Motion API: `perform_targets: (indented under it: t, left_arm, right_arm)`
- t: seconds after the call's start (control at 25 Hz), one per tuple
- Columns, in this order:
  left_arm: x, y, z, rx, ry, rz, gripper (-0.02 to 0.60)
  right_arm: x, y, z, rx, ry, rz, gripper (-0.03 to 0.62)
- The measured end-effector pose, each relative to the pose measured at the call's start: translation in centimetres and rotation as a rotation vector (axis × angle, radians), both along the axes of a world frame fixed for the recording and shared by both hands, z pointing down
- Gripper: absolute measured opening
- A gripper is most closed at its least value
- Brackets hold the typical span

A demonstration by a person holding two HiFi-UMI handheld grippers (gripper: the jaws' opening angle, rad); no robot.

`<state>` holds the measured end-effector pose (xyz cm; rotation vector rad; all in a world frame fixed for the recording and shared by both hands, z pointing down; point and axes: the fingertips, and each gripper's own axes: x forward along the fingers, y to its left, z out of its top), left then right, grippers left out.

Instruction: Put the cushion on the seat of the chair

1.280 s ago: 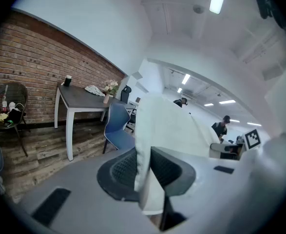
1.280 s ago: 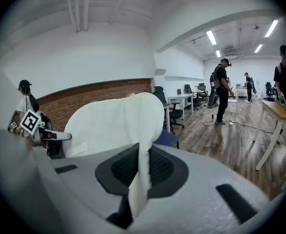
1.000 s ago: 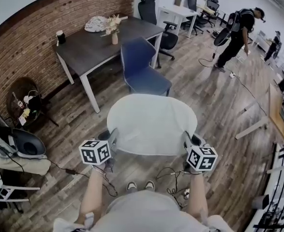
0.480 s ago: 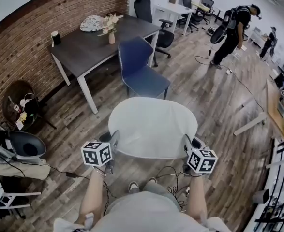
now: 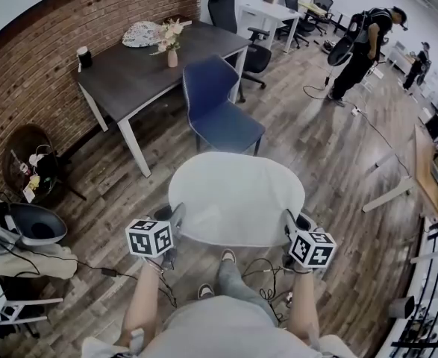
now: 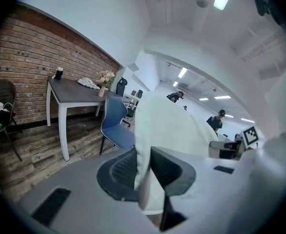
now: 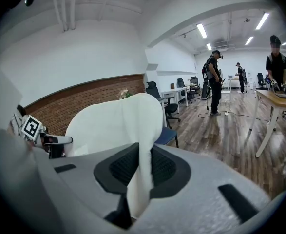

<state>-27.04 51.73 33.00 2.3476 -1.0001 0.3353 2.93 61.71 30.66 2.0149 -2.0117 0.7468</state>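
The left tongs [image 5: 175, 215] and the right tongs [image 5: 289, 222] each pinch one side of the white cushion [image 5: 237, 196]. The cushion is up over the floor [image 5: 330, 162], near the blue chair [image 5: 222, 114], not on its seat yet.

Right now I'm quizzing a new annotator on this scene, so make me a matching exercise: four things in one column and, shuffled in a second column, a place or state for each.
Things:
1. cushion
2. blue chair
3. vase of flowers
4. black office chair

Places or states:
A. standing on the dark table
B. clamped by the left gripper and the right gripper
C. on the floor beside the dark table, seat bare
D. beyond the dark table, by a white desk

Pairs: 1-B, 2-C, 3-A, 4-D
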Motion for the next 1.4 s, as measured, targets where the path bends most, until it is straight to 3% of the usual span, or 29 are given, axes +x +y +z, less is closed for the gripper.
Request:
perform_targets:
  t: [0.32, 0.92, 1.4]
  left_arm:
    - [2.5, -5.4, -0.5, -0.005, 0.003, -0.025, 0.063]
    - [11.2, -15.6, -1.9, 0.018, -0.001, -0.068, 0.066]
    - [16.4, -20.1, -1.3, 0.014, -0.028, -0.066, 0.067]
  right_arm:
    - [2.6, -6.3, -0.7, -0.002, 0.005, -0.033, 0.058]
    - [12.0, -18.1, -1.6, 0.026, -0.006, -0.072, 0.058]
    - [17.4, -23.0, 0.0, 0.027, -0.043, -0.068, 0.059]
